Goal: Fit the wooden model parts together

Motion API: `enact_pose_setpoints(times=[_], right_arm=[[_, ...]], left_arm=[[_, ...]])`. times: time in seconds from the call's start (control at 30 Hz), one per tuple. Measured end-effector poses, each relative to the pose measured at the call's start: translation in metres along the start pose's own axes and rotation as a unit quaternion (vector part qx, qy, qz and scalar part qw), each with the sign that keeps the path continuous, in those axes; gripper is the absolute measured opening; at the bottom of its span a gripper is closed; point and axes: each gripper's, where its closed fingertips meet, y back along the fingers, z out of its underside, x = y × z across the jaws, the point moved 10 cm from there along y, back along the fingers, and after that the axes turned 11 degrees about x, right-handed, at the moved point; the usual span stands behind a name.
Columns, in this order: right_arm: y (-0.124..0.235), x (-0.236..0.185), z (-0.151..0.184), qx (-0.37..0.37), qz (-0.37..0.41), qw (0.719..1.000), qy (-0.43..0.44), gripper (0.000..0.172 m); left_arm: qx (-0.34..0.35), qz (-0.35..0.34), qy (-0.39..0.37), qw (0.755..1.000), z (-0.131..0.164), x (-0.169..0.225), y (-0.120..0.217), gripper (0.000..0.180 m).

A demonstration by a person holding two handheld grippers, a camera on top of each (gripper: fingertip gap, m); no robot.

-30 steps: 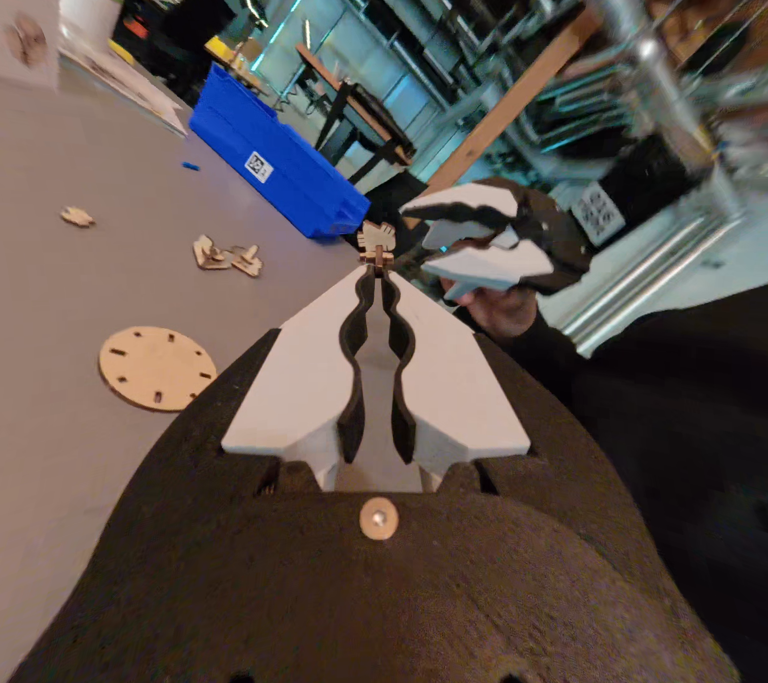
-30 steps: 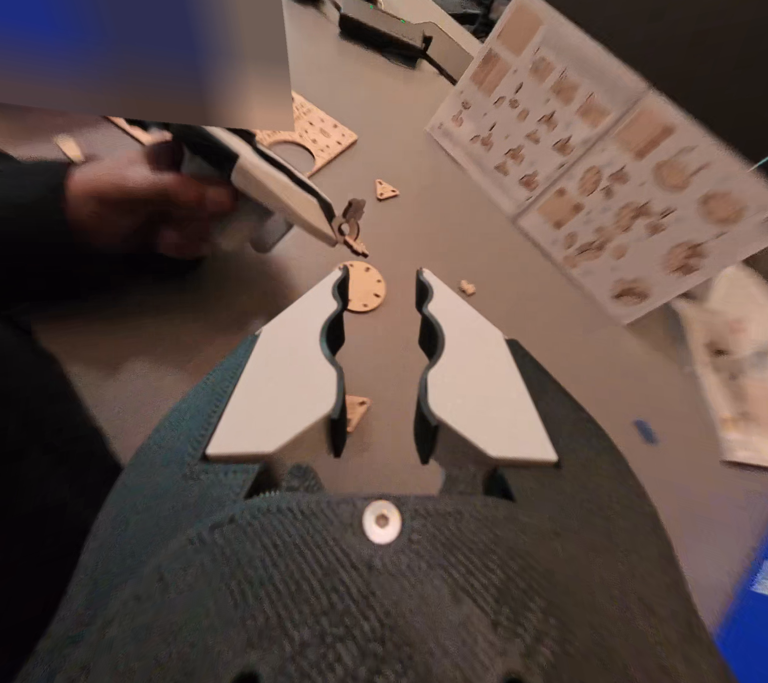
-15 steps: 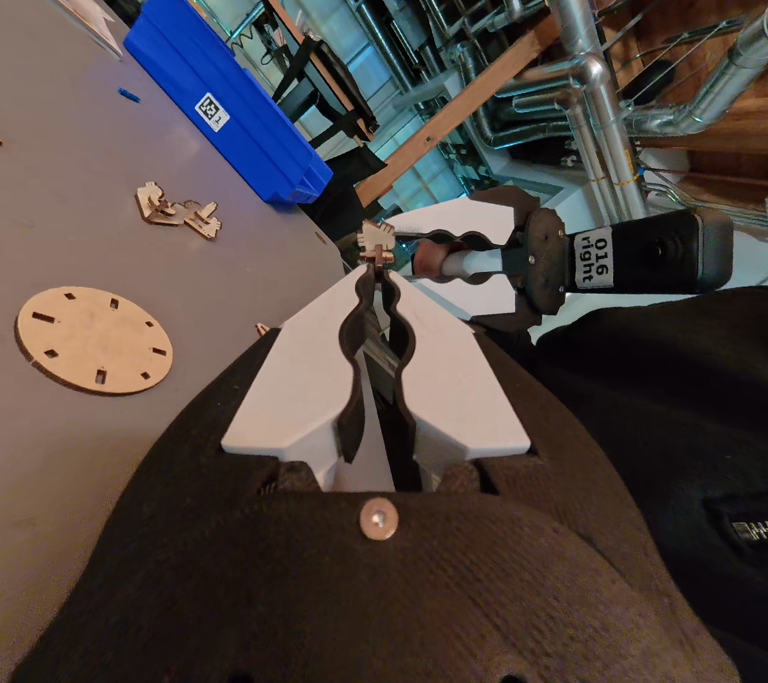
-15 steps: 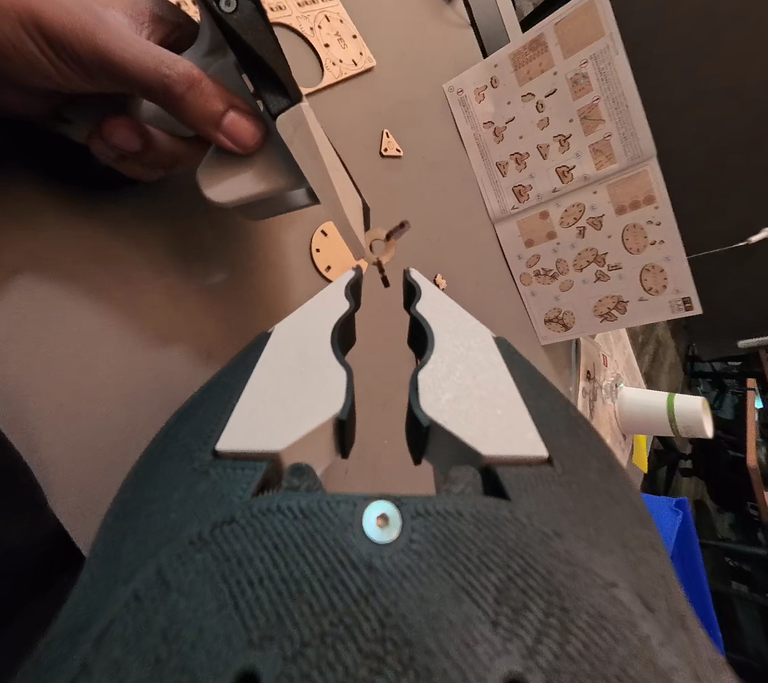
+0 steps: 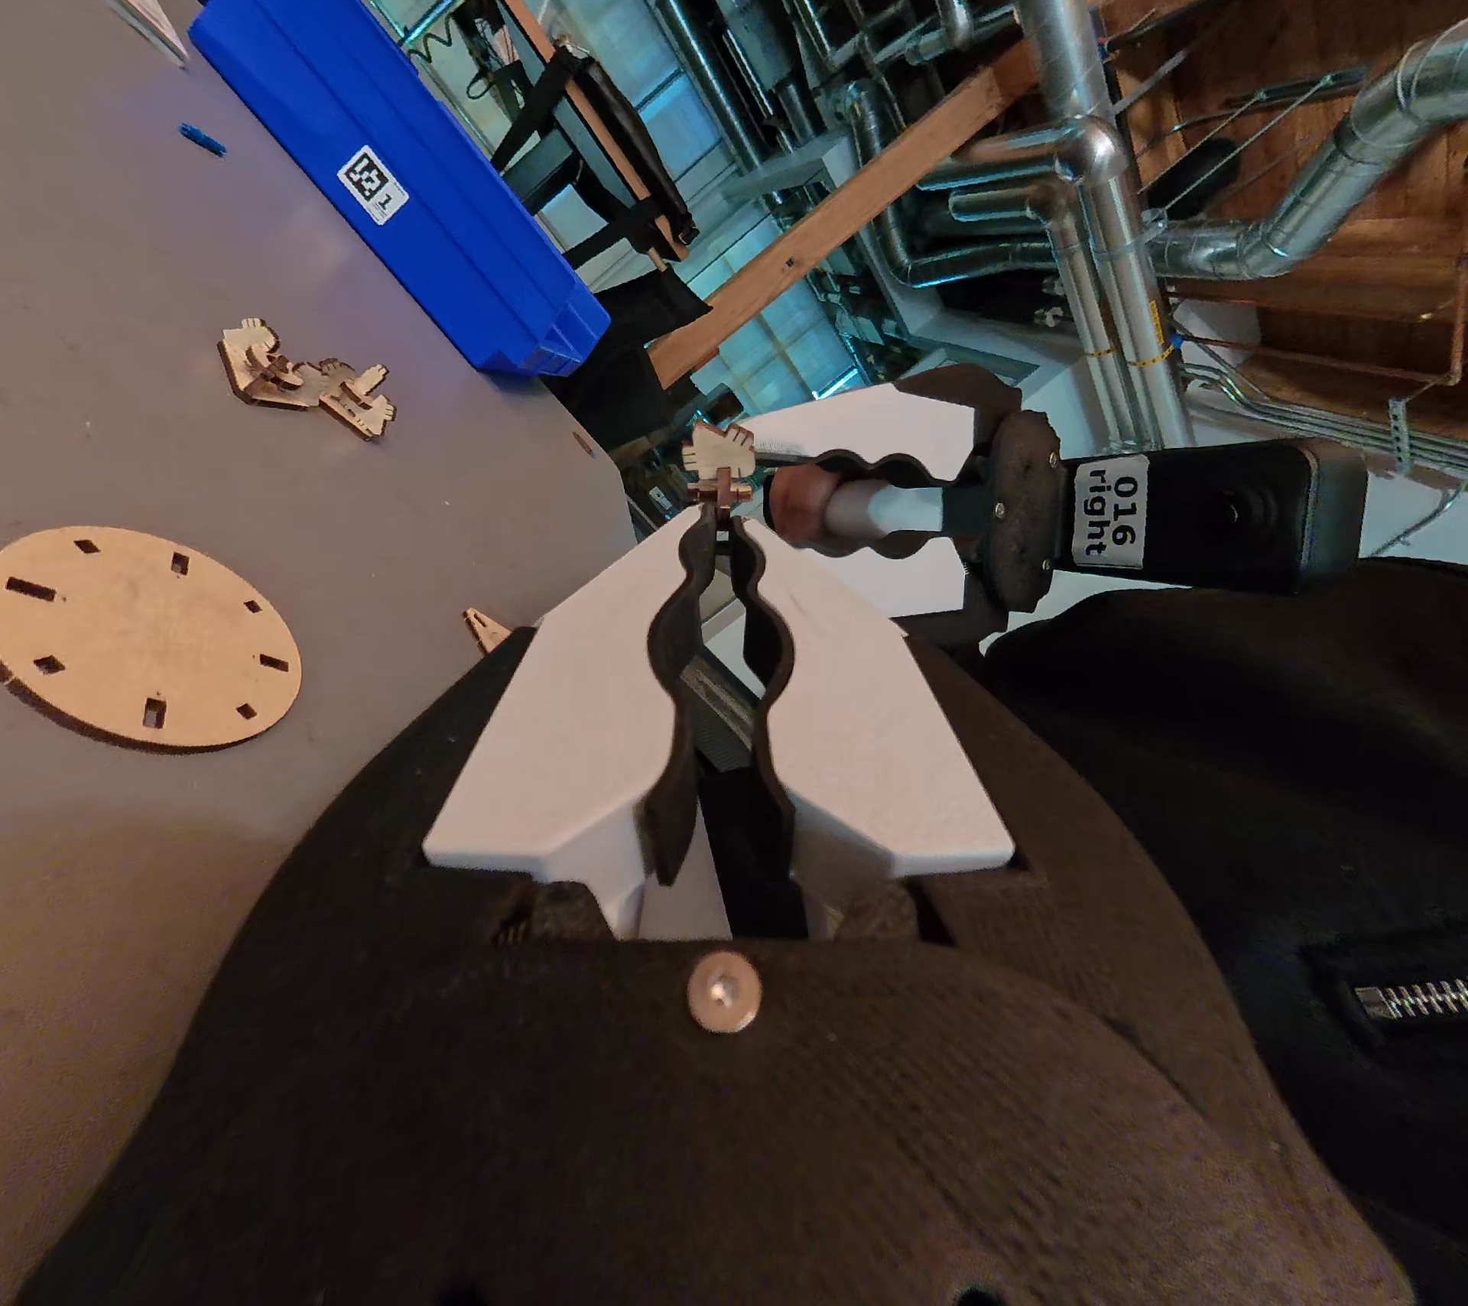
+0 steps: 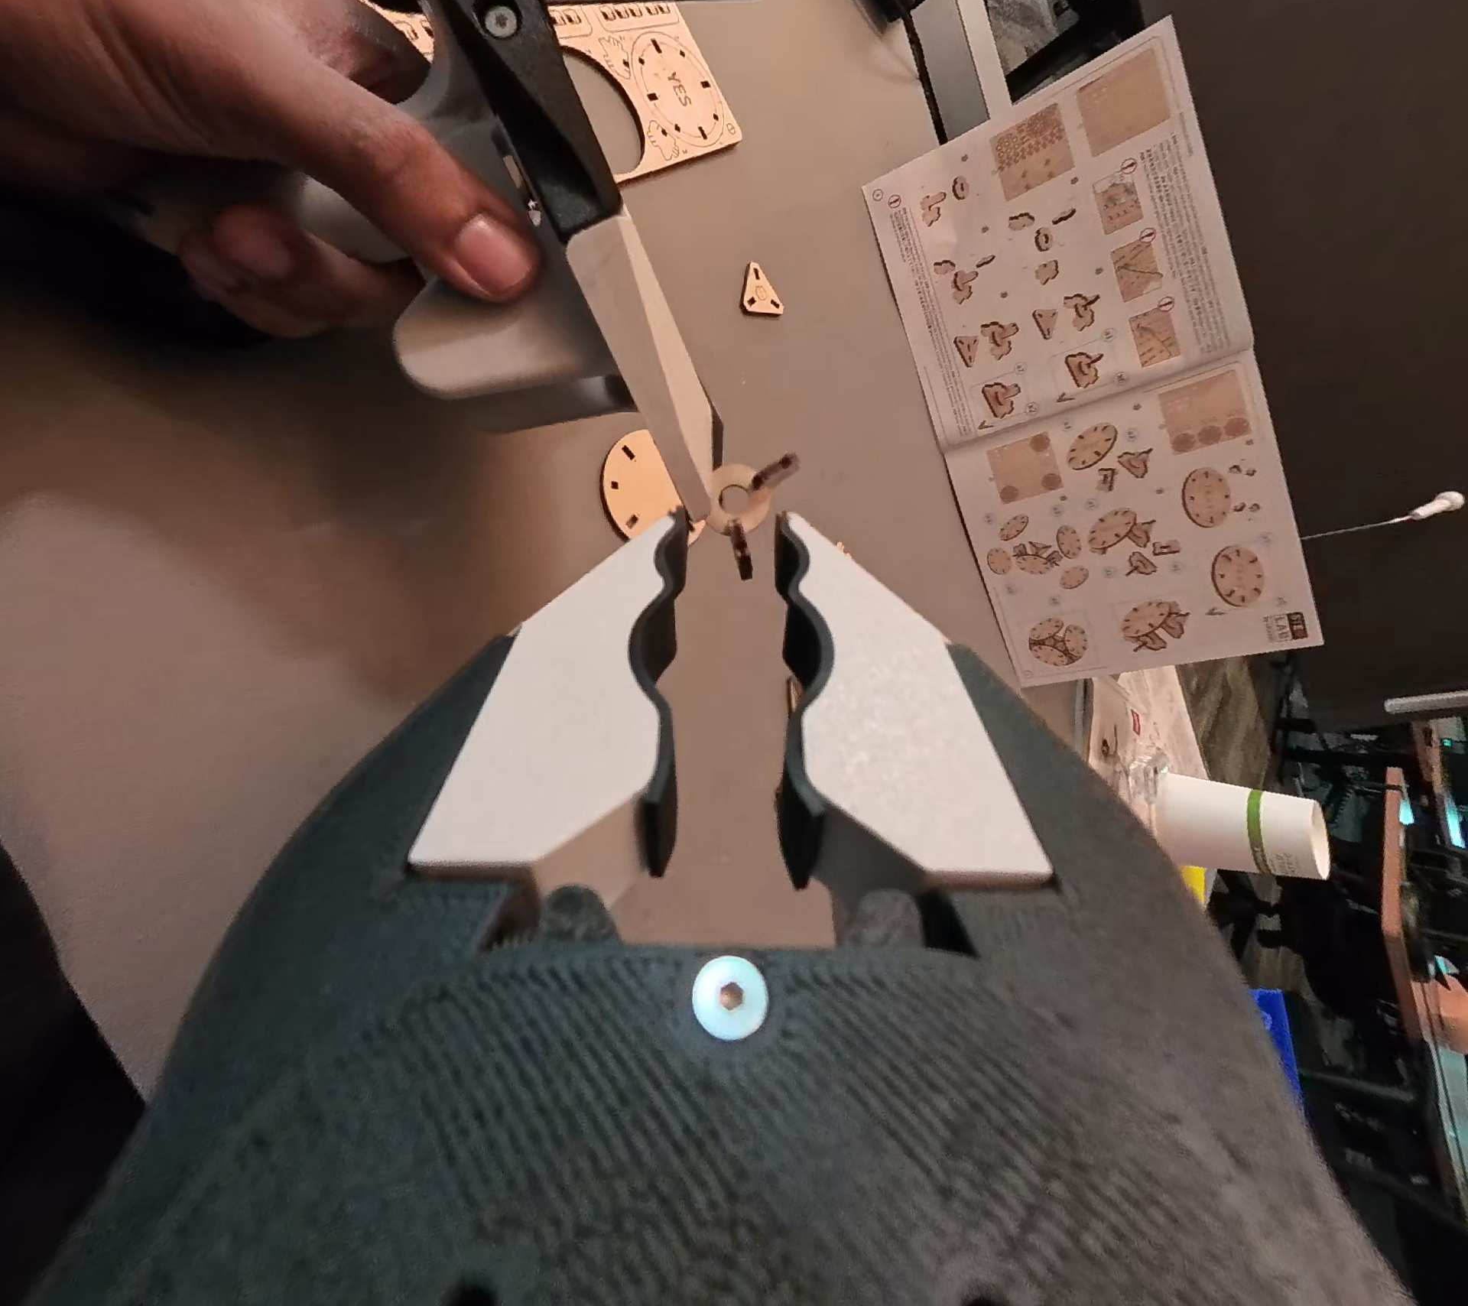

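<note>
Left gripper (image 5: 719, 519) of mine pinches a small wooden assembly (image 5: 719, 465) at its fingertips; my right gripper (image 6: 727, 529) gapes around one peg, untouching, above the grey table (image 5: 238, 489)

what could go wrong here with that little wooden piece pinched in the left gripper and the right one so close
1. The left gripper pinches the small wooden assembly only at its very tips, so a nudge could twist it free.
2. The right gripper is open with a thin wooden tab between its pads untouched; closing off-centre might snap or dislodge it.
3. It is held in the air above the grey table, so if dropped it could scatter.
</note>
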Motion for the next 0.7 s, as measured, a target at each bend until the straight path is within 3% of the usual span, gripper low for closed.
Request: enact_pose_setpoints(times=[0.17,0.23,0.47,0.6,0.7], right_arm=[[0.0,-0.002,0.0,0.0,0.001,1.0,0.012,0.018],[0.002,0.001,-0.001,0.013,0.01,1.0,0.002,0.014],[0.015,0.023,-0.002,0.119,-0.008,0.977,-0.176,0.015],[0.02,0.031,-0.003,0.229,-0.085,0.914,-0.324,0.014],[0.022,0.034,-0.004,0.325,-0.169,0.825,-0.43,0.014]], left_arm=[[-0.001,0.001,-0.001,1.0,0.0,0.0,-0.001,0.001],[0.017,0.003,-0.006,1.0,-0.002,0.001,0.001,0.015],[0.064,0.045,-0.011,0.997,-0.009,0.008,0.004,0.035],[0.122,0.145,0.01,0.982,-0.016,0.02,0.008,0.049],[0.151,0.215,0.01,0.965,-0.021,0.03,0.012,0.052]])
